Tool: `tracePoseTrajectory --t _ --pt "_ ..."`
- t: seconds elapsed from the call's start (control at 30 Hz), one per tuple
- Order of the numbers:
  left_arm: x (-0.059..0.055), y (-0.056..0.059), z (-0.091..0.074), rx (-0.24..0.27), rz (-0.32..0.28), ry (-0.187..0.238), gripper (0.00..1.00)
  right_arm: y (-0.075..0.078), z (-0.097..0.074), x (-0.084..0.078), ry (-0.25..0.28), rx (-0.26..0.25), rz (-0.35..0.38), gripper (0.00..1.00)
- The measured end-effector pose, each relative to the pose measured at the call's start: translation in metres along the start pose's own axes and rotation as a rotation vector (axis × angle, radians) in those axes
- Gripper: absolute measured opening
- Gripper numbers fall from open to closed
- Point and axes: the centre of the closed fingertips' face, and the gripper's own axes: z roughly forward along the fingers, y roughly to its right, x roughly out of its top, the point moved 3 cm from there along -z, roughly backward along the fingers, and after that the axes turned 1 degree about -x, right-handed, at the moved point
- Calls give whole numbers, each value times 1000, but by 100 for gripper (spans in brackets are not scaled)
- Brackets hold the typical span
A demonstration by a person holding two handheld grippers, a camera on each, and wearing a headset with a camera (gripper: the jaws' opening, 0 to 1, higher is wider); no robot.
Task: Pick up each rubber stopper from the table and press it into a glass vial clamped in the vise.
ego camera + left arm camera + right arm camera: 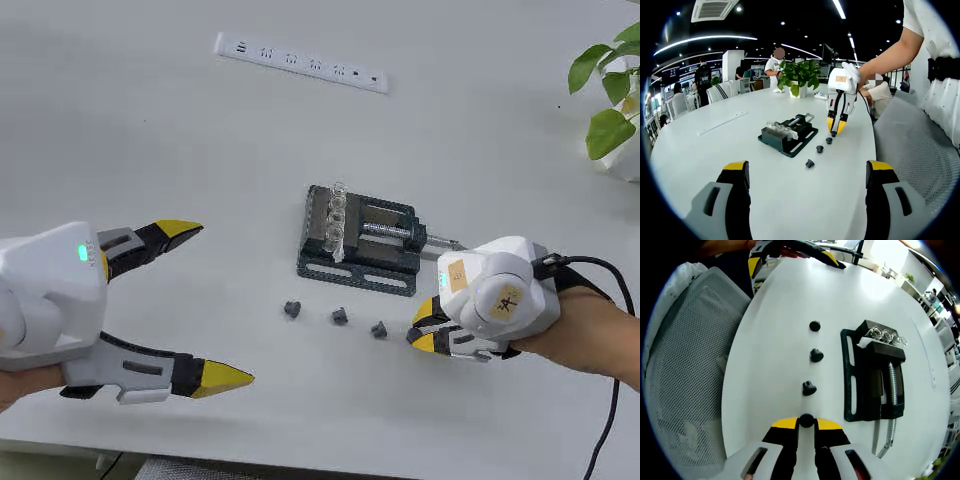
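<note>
The right hand-held gripper (pixel 806 424) has its yellow tips drawn almost together on a dark rubber stopper (pixel 806 418), which is pinched between them. Whether the stopper is off the desk (pixel 150 140) cannot be told. The left hand-held gripper (pixel 205 303) is spread wide and holds nothing, hanging over bare desk close to the near edge.

Just ahead of the right tips, three loose stoppers (pixel 816 355) lie in a line, apart from one another, alongside the vise (pixel 872 385). The vise clamps a row of clear glass vials (pixel 885 334) upright between its jaws.

A broad bare strip runs between the line of stoppers and the curved desk edge, and a mesh chair (pixel 685 370) stands just past that edge. Beyond the vise the desk lies open as far as a power strip (pixel 300 62), with a potted plant (pixel 605 95) at the far right, both well apart from the work.

The left gripper view faces the right hand-held gripper head-on: it points down at the desk, the stopper at its tips ending the line. The head view largely hides those tips behind the gripper's white body.
</note>
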Motion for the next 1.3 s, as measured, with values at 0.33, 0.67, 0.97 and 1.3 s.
tracePoseTrajectory --t 0.33,0.67,0.97,1.3 --pt "-1 0 0 -1 -1 3 96 0 0 0 -2 4 7 7" --pt "-2 0 0 -5 -2 7 97 -1 -10 8 15 9 15 7" --pt "-2 -2 -1 -6 4 7 98 7 -27 22 39 -4 10 7" --pt "-3 -3 0 -7 5 9 97 33 -48 48 94 -33 16 6"
